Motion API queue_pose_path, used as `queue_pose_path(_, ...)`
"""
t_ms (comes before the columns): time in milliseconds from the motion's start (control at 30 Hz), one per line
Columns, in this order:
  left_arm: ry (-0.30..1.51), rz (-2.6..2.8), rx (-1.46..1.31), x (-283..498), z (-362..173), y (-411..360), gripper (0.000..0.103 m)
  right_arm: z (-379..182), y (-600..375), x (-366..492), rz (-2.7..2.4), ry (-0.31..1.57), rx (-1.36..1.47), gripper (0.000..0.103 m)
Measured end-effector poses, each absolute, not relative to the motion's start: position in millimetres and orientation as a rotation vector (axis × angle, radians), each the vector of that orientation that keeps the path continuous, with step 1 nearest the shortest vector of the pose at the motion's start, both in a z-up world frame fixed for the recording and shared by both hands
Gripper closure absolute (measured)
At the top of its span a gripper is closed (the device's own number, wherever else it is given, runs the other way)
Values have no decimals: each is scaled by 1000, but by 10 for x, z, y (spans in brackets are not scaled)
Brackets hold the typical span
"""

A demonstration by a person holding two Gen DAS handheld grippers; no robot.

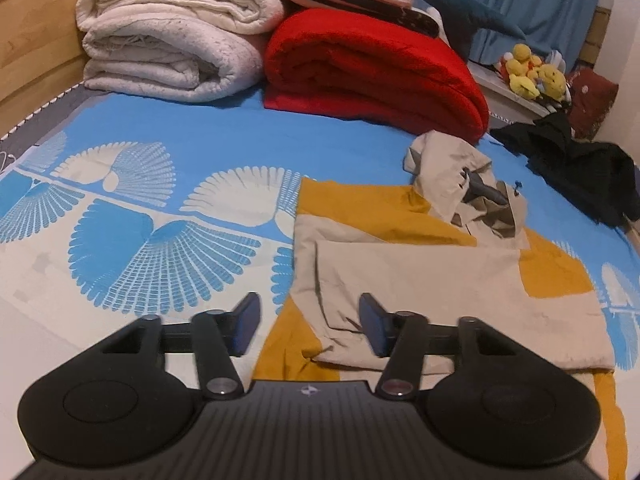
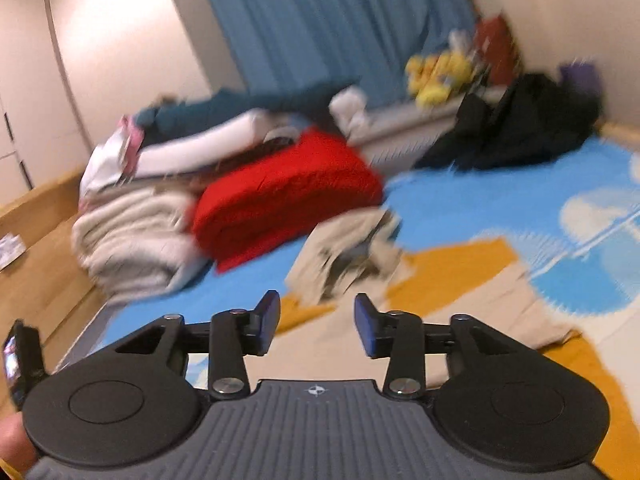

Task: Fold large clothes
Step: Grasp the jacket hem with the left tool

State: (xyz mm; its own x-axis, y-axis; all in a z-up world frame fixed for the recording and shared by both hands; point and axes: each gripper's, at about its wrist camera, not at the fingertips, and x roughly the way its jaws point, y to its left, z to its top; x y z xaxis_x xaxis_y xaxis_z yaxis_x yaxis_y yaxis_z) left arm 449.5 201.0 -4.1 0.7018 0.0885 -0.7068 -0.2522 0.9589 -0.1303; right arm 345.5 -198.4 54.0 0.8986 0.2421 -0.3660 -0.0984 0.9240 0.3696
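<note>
L gripper (image 1: 308, 322) open; beige-mustard jacket (image 1: 440, 280) part-folded, hood crumpled.

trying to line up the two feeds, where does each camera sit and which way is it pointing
Left wrist: sits on the left gripper, low over the bed, facing the beige and mustard garment and folded blankets; its open fingers show.
Right wrist: sits on the right gripper, higher and blurred, facing the blue curtain; open fingers and a bit of hand at the lower left.
Shared: red blanket, garment, black clothing, yellow plush toys.

Jacket (image 1: 440, 276) spread on bedsheet (image 1: 168, 208), stacked blankets (image 1: 372, 72) behind it, dark clothes heap (image 1: 580, 168) perhaps to its right.
</note>
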Motion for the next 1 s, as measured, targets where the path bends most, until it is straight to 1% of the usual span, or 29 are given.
queue_pose_path(67,759,175,-215,4487,-64,1938,60,405,-1953,3582,139,462,309,59)
queue_pose_path(133,752,159,-193,4489,-88,1860,65,370,-1916,3652,137,465,271,59)
queue_pose_path(300,747,140,-153,4520,-129,1756,65,491,-1912,3709,143,414,176,60)
queue_pose_path(467,756,160,-176,4584,-226,1763,65,534,-1949,3780,165,415,177,60)
queue_pose_path(667,785,145,-178,4679,-429,1697,65,471,-1992,3823,158,461,205,60)
queue_pose_path(833,764,130,-189,4780,-503,1704,65,403,-2025,3869,127,508,149,60)
queue_pose_path(933,768,120,-254,4855,-554,1788,71,329,-2154,3920,80,542,161,60)
queue_pose_path(967,771,112,-287,4874,-572,1826,71,299,-2200,3939,69,552,170,66)
queue_pose_path(1000,773,100,-318,4892,-594,1864,71,259,-2251,3961,64,561,185,82)
